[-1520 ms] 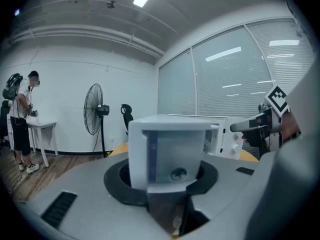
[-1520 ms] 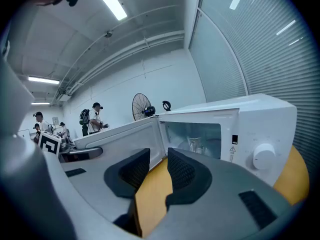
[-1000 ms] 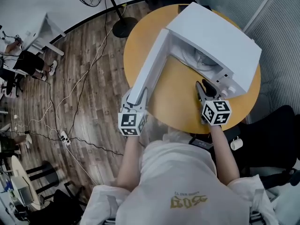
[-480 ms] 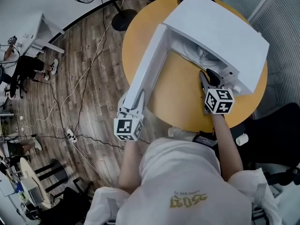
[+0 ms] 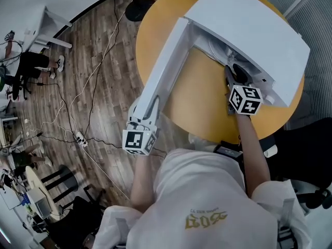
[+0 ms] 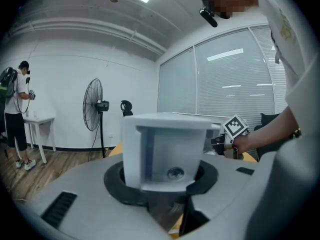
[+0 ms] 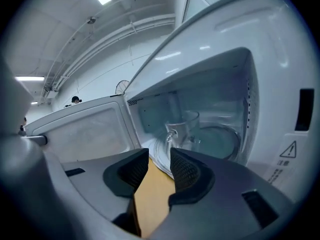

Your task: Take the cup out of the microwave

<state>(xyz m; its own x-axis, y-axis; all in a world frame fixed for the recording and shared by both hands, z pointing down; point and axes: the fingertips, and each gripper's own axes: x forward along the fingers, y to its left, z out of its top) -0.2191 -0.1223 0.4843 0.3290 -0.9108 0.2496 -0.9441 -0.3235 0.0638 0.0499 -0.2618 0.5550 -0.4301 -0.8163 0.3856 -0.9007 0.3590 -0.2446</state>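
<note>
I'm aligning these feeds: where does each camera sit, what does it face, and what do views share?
Head view: on the head, steeply down onto microwave and open door; torso, arms, left gripper, right gripper show.
Left gripper view: on that gripper, along jaws shut on the door; right arm shows.
Right gripper view: on that gripper, into the microwave at the cup; only open jaws show.
Shared: all three show the door.

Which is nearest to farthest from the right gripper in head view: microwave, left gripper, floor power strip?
1. microwave, right gripper at its opening.
2. left gripper, gripping door end, left.
3. power strip, on floor, far left.
</note>
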